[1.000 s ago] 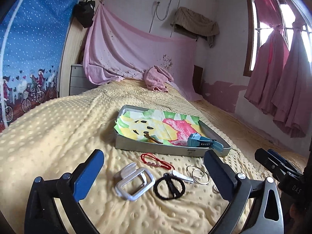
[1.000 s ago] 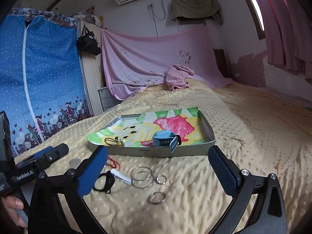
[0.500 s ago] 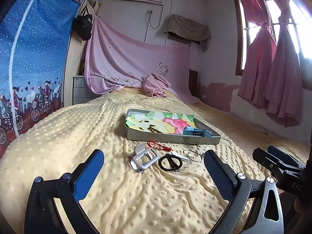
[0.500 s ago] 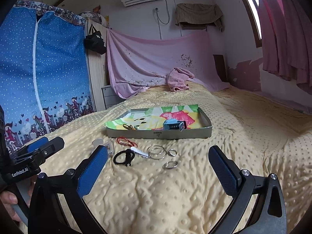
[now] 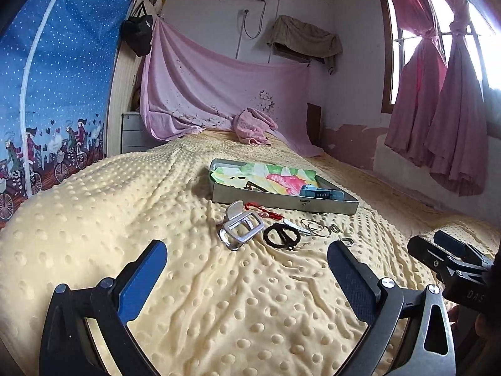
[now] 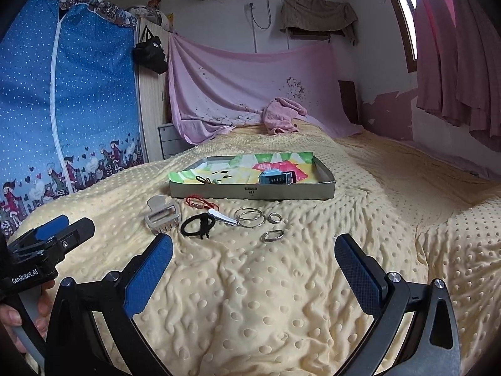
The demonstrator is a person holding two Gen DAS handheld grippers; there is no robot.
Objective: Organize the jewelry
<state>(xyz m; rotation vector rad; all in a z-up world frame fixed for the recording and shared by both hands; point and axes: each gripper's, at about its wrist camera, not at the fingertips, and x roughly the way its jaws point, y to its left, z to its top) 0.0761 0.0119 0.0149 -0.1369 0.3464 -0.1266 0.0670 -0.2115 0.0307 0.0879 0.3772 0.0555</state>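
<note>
Both jaws stood spread wide and empty: the left gripper (image 5: 247, 279) and right gripper (image 6: 253, 271) hung over the yellow blanket (image 6: 281, 297). Beyond them, along the tray's (image 6: 250, 191) near wall, lay a hair claw (image 6: 162, 216), black hair tie (image 6: 198, 225), red bracelet (image 6: 200, 203) and silver rings (image 6: 250, 217); a blue watch (image 6: 277, 178) sat inside the tray.

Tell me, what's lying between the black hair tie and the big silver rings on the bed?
A small silver hair clip lies between the black hair tie and the big silver rings, its tip touching the rings. The right wrist view shows it best.
</note>
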